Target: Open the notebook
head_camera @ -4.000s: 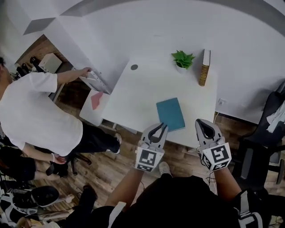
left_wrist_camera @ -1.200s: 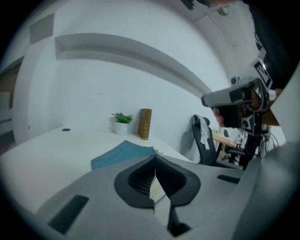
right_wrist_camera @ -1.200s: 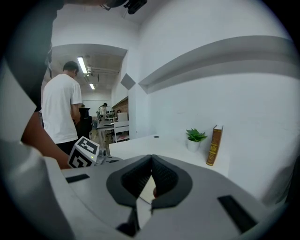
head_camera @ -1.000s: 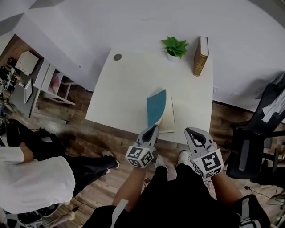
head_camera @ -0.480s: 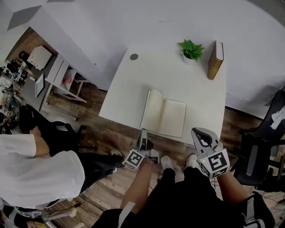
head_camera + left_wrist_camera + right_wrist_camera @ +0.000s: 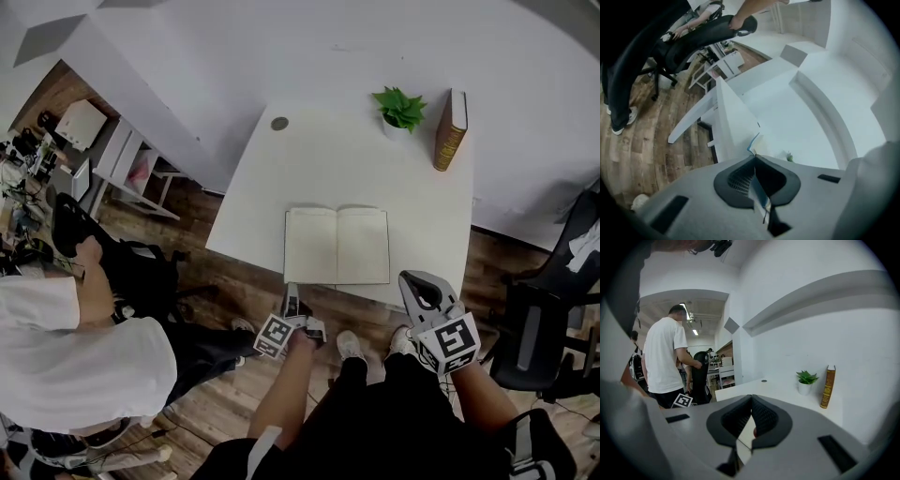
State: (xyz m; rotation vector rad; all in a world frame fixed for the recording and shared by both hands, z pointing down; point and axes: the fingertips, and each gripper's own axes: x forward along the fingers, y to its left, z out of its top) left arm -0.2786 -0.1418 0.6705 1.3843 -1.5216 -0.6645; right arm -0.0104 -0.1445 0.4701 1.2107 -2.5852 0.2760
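A: The table [image 6: 356,169] is bearing the notebook [image 6: 337,246], which is lying open and flat right at its near edge.
B: The left gripper [image 6: 754,158] is pinching the cover's corner, so I'm thinking a tug would be dragging it off. The right gripper [image 6: 751,399] is hanging closed, empty.
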